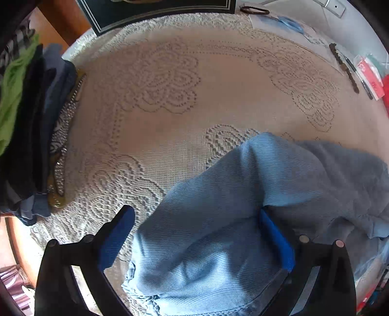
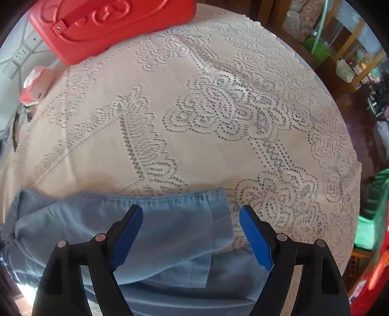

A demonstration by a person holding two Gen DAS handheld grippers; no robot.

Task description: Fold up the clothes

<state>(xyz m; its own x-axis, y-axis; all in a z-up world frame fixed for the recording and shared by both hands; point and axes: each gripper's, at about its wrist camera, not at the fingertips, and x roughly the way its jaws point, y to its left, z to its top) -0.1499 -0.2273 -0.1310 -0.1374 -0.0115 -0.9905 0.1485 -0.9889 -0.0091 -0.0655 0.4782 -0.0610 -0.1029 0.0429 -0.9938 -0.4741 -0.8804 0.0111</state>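
A light blue denim garment (image 1: 218,206) lies rumpled on the lace tablecloth (image 1: 170,97), low and to the right in the left wrist view. My left gripper (image 1: 197,233) hangs over it, open wide, with a raised fold of the cloth between its blue pads (image 1: 277,240), which do not pinch it. In the right wrist view the same garment (image 2: 170,226) lies partly folded, its hemmed edge running across the frame. My right gripper (image 2: 192,233) stands open above that folded corner, and its pads (image 2: 255,238) hold nothing.
A pile of dark, blue and green clothes (image 1: 29,121) sits at the left table edge. A red handbag (image 2: 109,26) lies at the far side, with a red packet (image 2: 36,85), scissors (image 1: 289,21) and pens (image 1: 359,75) near the table's rim. A dark framed board (image 1: 155,12) stands at the back.
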